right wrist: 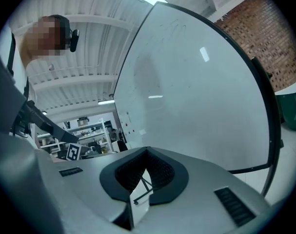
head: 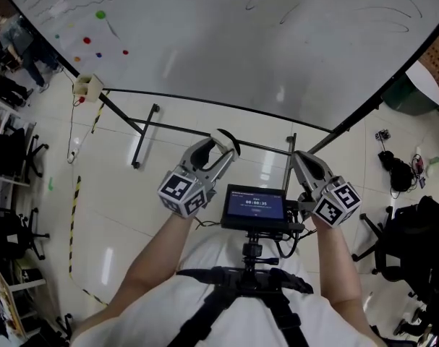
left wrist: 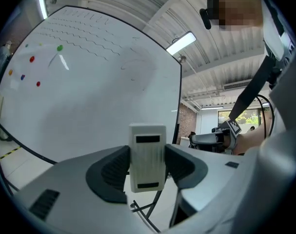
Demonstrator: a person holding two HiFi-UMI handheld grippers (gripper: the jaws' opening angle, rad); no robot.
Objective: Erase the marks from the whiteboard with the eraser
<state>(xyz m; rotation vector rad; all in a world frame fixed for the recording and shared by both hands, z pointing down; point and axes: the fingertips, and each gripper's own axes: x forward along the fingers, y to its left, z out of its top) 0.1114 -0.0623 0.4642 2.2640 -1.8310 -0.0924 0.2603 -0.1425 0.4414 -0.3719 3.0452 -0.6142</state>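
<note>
The left tool [head: 215,152] is clamped on the eraser [left wrist: 148,156], a pale little block standing upright between its pads. It looks light and rigid in its plastic shell, probably softer on the wiping face, so squeezing the two hard sides seems the right hold. The whiteboard [head: 262,42] stands ahead of both tools, apart from them, with faint wavy marks [left wrist: 84,39] high up. The right tool [right wrist: 148,155] is pinched together on nothing.

Left gripper [left wrist: 147,165] clamped on white eraser [left wrist: 148,150], upright between dark pads [left wrist: 111,172]; whiteboard [left wrist: 99,101] beyond, apart from eraser; faint wavy lines [left wrist: 84,42] near its top; green magnet [left wrist: 59,48] and red magnets [left wrist: 31,59] at left; right gripper [left wrist: 221,136] at right edge.
</note>
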